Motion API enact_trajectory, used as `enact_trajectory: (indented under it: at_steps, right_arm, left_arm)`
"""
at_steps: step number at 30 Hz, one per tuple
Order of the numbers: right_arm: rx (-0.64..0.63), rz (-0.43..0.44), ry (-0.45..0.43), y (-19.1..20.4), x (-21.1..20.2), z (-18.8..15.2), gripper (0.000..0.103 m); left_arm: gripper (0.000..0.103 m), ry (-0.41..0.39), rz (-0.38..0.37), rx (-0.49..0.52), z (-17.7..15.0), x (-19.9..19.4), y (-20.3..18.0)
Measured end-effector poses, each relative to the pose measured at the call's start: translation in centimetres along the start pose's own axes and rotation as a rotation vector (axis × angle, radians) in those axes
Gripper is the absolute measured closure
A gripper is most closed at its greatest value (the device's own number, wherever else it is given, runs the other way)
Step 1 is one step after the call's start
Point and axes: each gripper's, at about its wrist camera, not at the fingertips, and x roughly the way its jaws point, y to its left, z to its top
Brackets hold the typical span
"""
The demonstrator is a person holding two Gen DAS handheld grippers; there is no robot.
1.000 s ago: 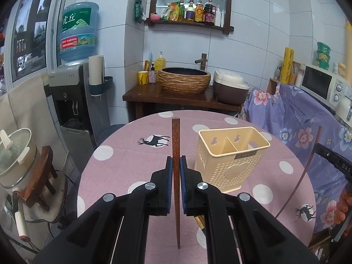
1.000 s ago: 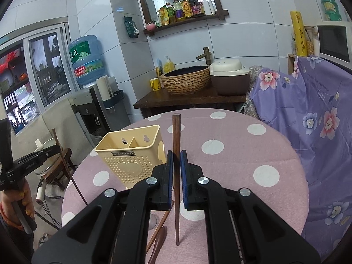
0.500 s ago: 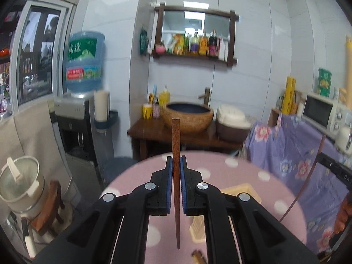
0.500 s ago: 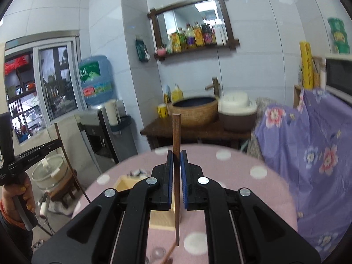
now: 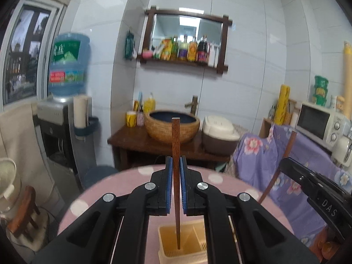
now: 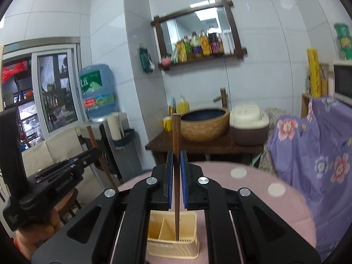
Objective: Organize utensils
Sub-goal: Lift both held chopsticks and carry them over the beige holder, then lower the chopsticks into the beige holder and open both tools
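Note:
My left gripper is shut on a brown wooden chopstick, held upright with its thin tip over the left compartment of the cream utensil holder. My right gripper is shut on a second wooden chopstick, upright, its tip over the right compartment of the same holder. Each gripper shows in the other's view: the right one at the right, the left one at the left. The holder stands on the pink dotted table.
A dark wooden counter behind the table carries a woven basin and a rice cooker. A water dispenser stands left, a purple floral cloth and microwave right.
Both grippers have risen and moved in over the holder with their chopsticks; the holder now lies low, under the chopstick tips. Both stay shut.

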Motion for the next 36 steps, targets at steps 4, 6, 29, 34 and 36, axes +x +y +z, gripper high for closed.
enact_trajectory:
  at_steps: [4, 6, 29, 34, 36]
  right_arm:
    - [0.014, 0.015, 0.074, -0.3, 2.3, -3.4, 0.095]
    - [0.025, 0.015, 0.098, -0.4, 3.0, -4.7, 0.095]
    - [0.04, -0.01, 0.12, -0.9, -0.3, -9.2, 0.054]
    - [0.0, -0.051, 0.161, -1.2, -2.3, -12.7, 0.039]
    - [-0.023, -0.082, 0.184, -1.4, -2.9, -14.5, 0.037]
  left_arm:
    - [0.095, 0.073, 0.0, 0.013, -3.6, 1.5, 0.4]
    - [0.095, 0.105, 0.002, 0.016, -4.9, 2.2, 0.6]
    - [0.039, 0.191, -0.018, -0.071, -10.1, -1.1, 3.9]
    - [0.032, 0.274, 0.027, -0.096, -14.4, -2.3, 6.0]
    - [0.031, 0.313, 0.036, -0.093, -16.1, -2.7, 6.5]
